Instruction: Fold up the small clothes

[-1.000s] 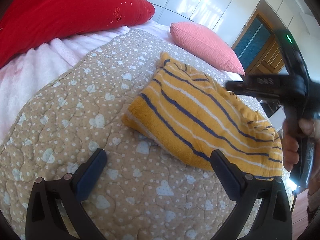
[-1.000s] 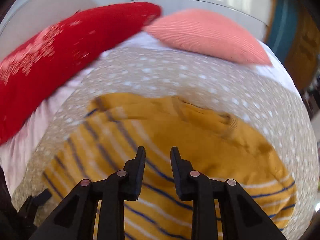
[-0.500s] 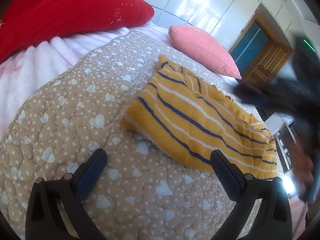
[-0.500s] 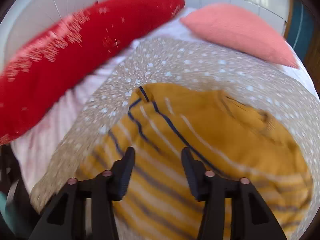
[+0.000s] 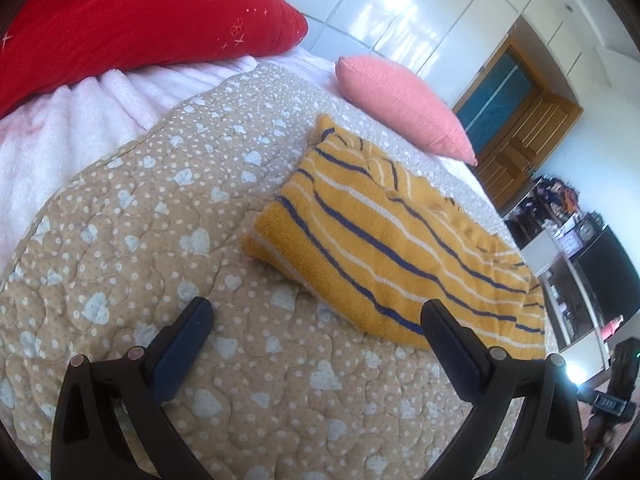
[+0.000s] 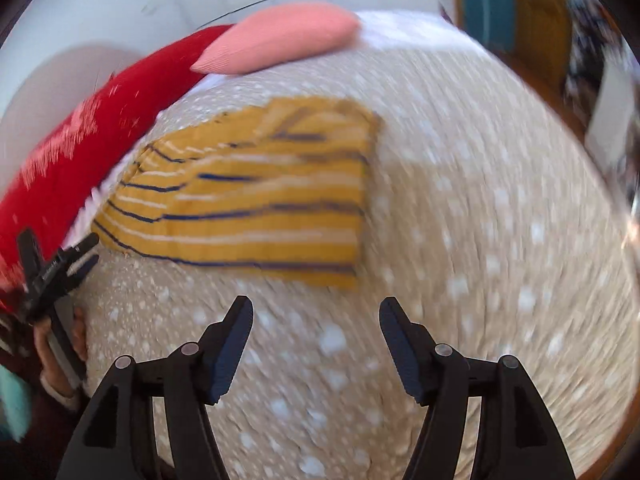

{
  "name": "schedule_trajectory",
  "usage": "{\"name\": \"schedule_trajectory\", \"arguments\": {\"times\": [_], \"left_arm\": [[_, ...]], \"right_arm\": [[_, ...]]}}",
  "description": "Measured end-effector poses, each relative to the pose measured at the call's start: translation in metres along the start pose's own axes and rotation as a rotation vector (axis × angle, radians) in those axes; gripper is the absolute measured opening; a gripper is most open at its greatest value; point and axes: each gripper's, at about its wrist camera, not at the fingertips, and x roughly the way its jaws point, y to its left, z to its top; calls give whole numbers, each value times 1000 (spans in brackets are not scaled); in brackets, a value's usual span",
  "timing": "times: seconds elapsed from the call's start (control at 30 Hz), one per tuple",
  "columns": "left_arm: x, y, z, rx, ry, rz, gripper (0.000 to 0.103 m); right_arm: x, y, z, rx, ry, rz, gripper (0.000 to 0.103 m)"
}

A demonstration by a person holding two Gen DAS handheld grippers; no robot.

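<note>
You have pulled your right gripper [image 6: 316, 332] back off the sweater [image 5: 384, 240]; a second ago its fingers were nearly together right over the knit, and now they stand apart above bare quilt [image 5: 132, 216]. That suggests the fold is finished. Your left gripper [image 5: 316, 330] waits, fingers wide apart, empty. The thick striped knit lies as a neat rectangle mid-bed, towards the pink pillow [image 5: 400, 100].

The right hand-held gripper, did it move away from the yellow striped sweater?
Yes. The right hand-held gripper was shut low over the yellow knitted sweater with blue and white stripes; now it is open, pulled back over the beige heart-print quilt.
</note>
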Motion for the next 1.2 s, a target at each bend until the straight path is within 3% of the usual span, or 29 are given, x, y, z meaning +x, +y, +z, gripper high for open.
{"name": "schedule_trajectory", "arguments": {"times": [0.1,0.2,0.27,0.4,0.5,0.53,0.57,0.6,0.67,0.8,0.9,1.1,1.2], "left_arm": [[5,-3,8,-17,45,-4,103],[16,-3,22,-67,70,-65,103],[33,-1,35,-106,92,-127,103],[62,-2,60,-154,74,-152,103],[85,-7,77,-167,71,-127,103],[91,-12,81,-159,83,-87,103],[94,-17,83,-142,102,-60,103],[95,-22,84,-117,116,-34,89],[93,-33,85,-47,150,1,36],[71,-23,90,-87,169,-62,24],[49,-19,87,-132,186,-115,22],[-8,-27,57,-90,234,-138,20],[-42,-25,33,-60,209,-148,19]], "right_arm": [[16,-14,-9,80,-19,102,73],[32,-12,0,122,-91,159,83],[45,-6,11,149,-128,201,84],[74,10,43,167,-165,189,84],[95,16,69,203,-180,180,84],[101,20,77,207,-182,174,83],[107,23,84,208,-188,153,73],[111,25,90,210,-186,140,50],[113,20,95,243,-179,171,36],[94,21,91,239,-195,208,29],[75,19,82,261,-185,277,27],[31,13,44,292,-166,371,27],[14,3,15,335,-159,399,27]]}}
